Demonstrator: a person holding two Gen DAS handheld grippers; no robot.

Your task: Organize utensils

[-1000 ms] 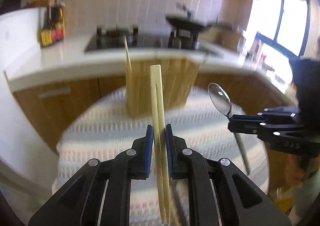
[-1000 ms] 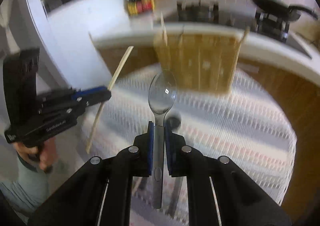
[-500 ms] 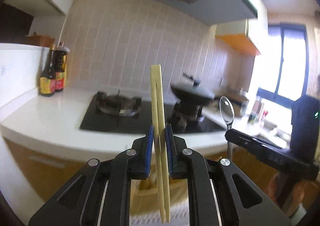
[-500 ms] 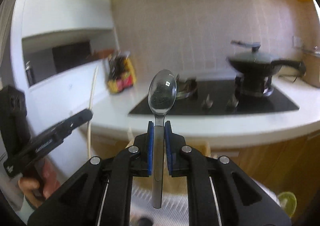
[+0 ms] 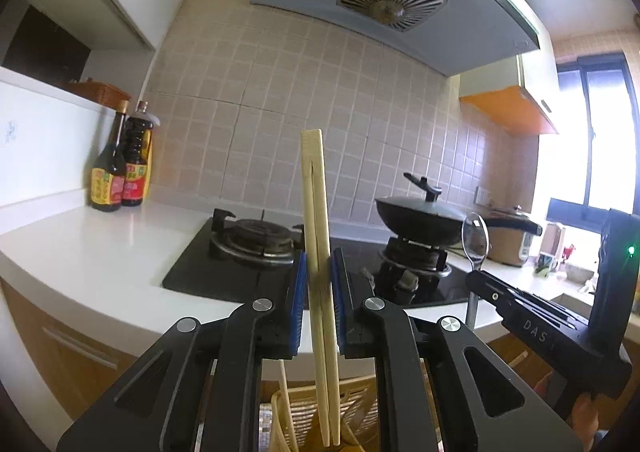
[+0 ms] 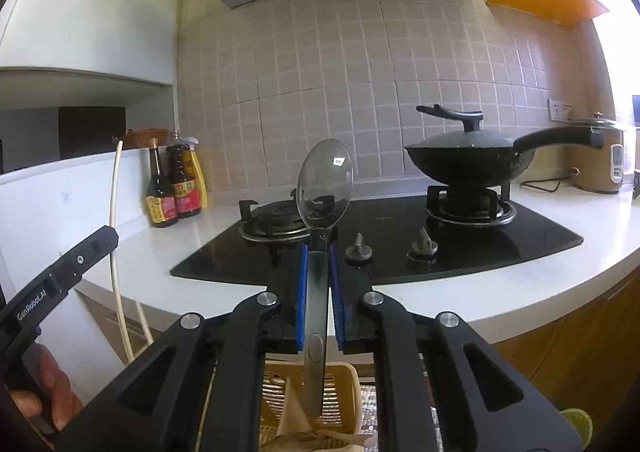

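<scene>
A pair of pale wooden chopsticks [image 5: 316,236] is clamped upright between the jaws of the left gripper [image 5: 317,284]. A shiny metal spoon [image 6: 320,220] with its bowl upward is clamped by its handle in the right gripper [image 6: 319,288]. Both utensils are held in the air in front of the white kitchen surface [image 5: 100,252] with the black gas hob [image 6: 400,236]. Below them, a yellow woven utensil basket [image 6: 344,384] is partly seen.

The lower ends of both utensils are judged to hang close above the basket rim. If they are lowered without good aim, the rim could be struck and the basket pushed over. The two chopsticks are held only by a narrow part, so one of them could slip or turn. The smooth spoon handle could also slide down when the grip is loosened too early.
</scene>
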